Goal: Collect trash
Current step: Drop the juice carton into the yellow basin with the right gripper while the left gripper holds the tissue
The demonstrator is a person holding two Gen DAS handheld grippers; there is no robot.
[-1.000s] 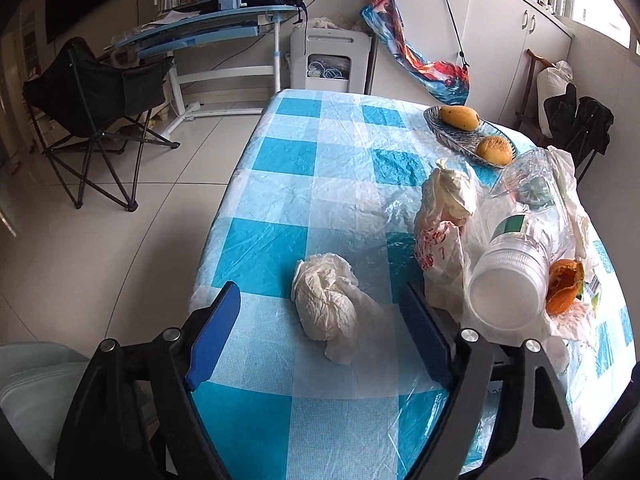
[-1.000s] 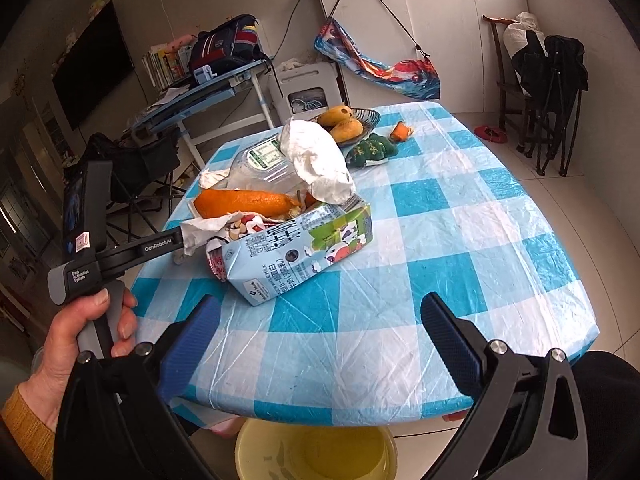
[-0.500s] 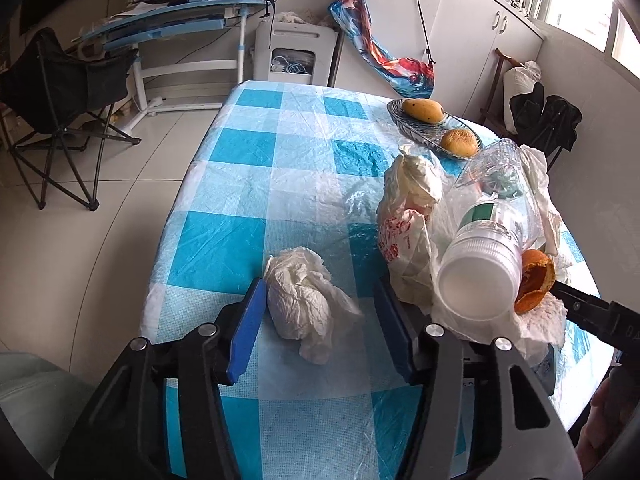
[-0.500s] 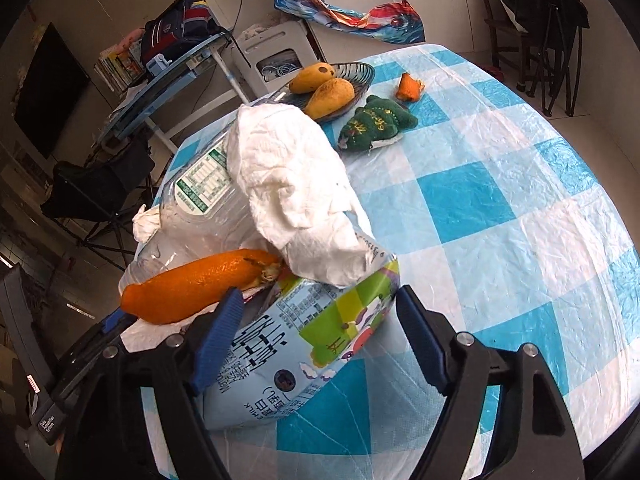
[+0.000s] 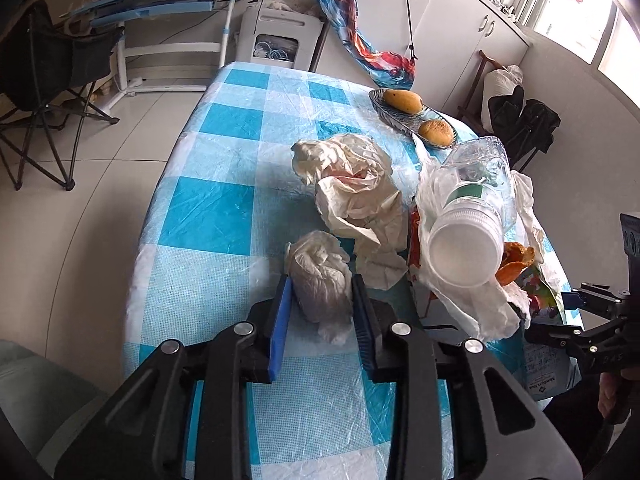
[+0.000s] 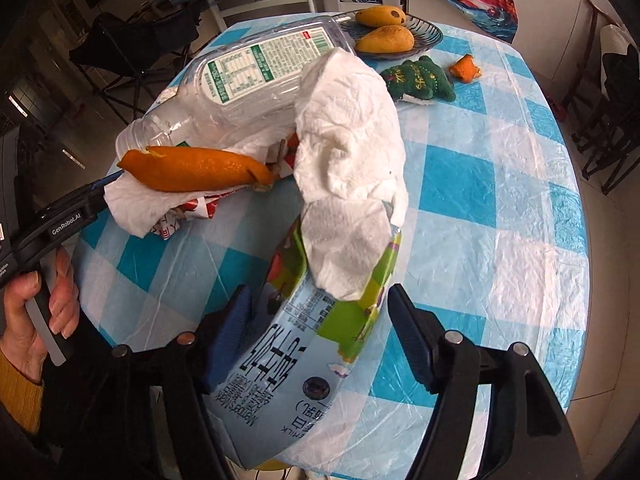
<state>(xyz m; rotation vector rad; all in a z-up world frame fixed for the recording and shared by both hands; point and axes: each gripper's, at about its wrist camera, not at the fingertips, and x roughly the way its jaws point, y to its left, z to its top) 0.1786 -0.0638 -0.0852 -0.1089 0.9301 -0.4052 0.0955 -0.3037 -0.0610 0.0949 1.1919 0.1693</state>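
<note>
On the checked tabletop (image 5: 208, 216), a crumpled tissue wad (image 5: 318, 284) was pinched by the closing left tool (image 5: 320, 304), while the milk carton (image 6: 320, 344), at the near edge, was straddled by the closing right tool (image 6: 320, 336), one pad touching, the other apart.

**Trash heaped near table's edge**

A crumpled white tissue wad (image 5: 320, 292) lay near the table's (image 5: 224, 216) near edge, a crinkled plastic bag (image 5: 356, 192) just behind it. Toward the right edge, an empty clear bottle (image 6: 248, 80) lay on its side beside orange peel (image 6: 196, 168), a white paper towel (image 6: 352, 152) draped over the torn milk carton (image 6: 304, 360).
</note>
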